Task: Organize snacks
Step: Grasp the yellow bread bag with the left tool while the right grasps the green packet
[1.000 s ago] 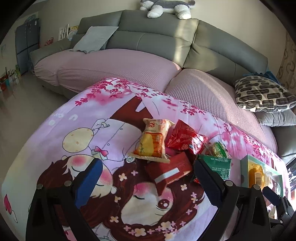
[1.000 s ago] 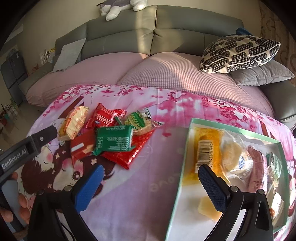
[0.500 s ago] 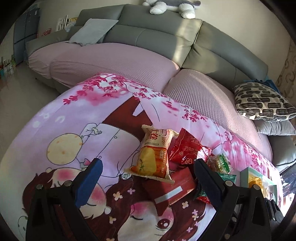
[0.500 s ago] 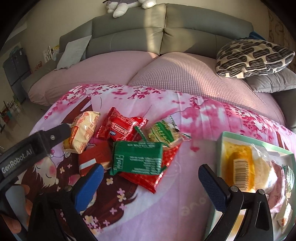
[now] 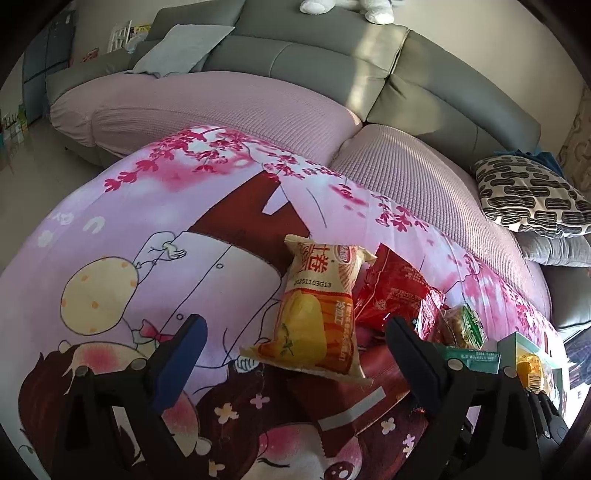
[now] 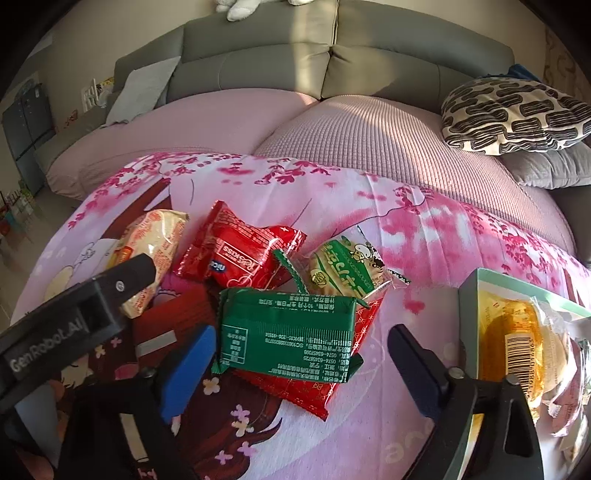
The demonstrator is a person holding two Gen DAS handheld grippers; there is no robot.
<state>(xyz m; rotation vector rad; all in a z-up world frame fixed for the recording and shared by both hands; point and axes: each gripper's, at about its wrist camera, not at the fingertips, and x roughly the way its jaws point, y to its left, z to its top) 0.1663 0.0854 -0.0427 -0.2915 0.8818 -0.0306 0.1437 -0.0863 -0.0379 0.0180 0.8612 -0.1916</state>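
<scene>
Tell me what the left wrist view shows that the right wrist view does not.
Only the left wrist view shows the yellow packet's printed front. Only the right wrist view shows the green packet whole, on the red wrapper, and the box's contents. Both show the red packet, the patterned cushion and the pink cloth. Each hand-held gripper is open.

left wrist: close, angled down | right wrist: same | shared: snack pile point(image 5: 354, 317)

Home living room: grey sofa point(image 5: 332, 66), patterned cushion point(image 6: 513, 114), plush toy point(image 5: 347, 7).
</scene>
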